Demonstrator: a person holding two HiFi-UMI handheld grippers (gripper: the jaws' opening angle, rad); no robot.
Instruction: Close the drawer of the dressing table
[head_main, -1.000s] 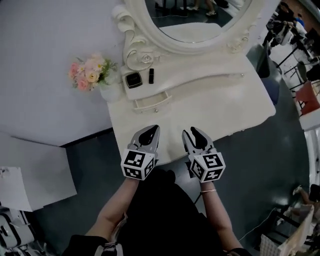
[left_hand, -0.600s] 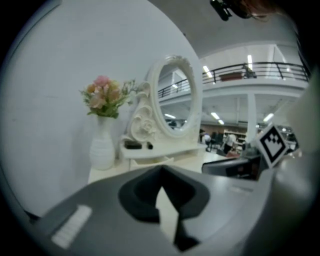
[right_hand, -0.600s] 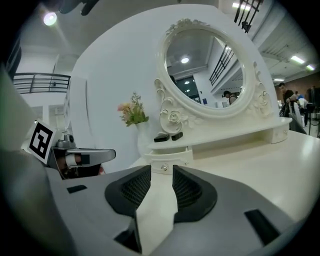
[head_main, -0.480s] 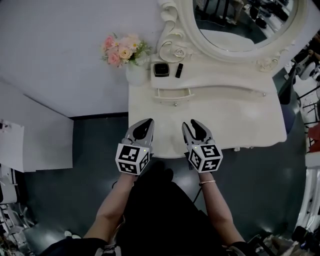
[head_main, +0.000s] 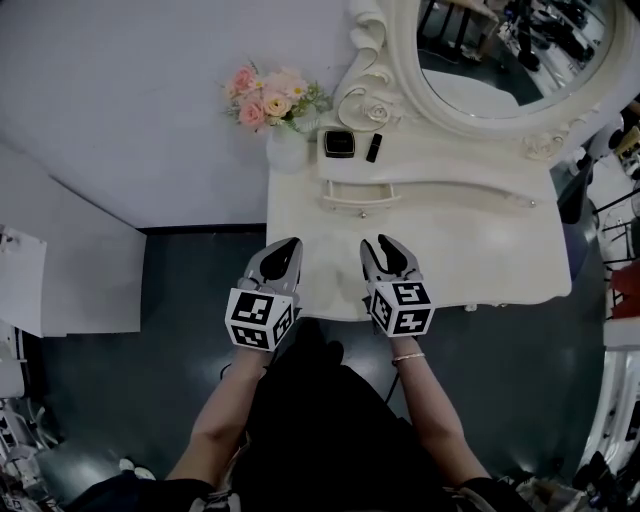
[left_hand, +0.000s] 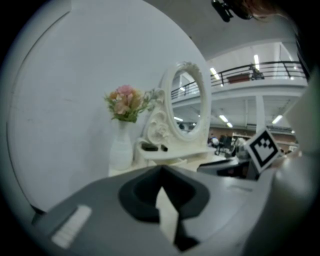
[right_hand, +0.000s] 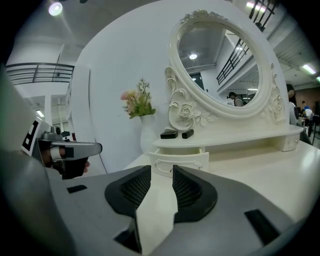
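Drawer was seen standing partly pulled out from under the small raised shelf at the back of the dressing table, below the left side of the oval mirror. Both grippers were held over the table's near edge, well apart from it. On the left gripper the jaw tips were seen brought together with nothing between them. On the right gripper a narrow gap was kept between the ribbed pads, also with nothing in it, and the drawer front was lined up beyond that gap.

The drawer was judged small, light and stiff: a shallow box of cream-painted wood with a curved front, moulded trim and a slim pull. No grasp was thought needed. A square push against the middle of the front was reckoned enough, since smooth paint could let a pad slide off the curve or the trim.

Carved scrolls and a rose were noted on the mirror frame. A black compact and a black tube were left lying on the shelf just above, and a white vase of pink flowers stood just beside the drawer's left end, a tippable thing to be kept clear of.
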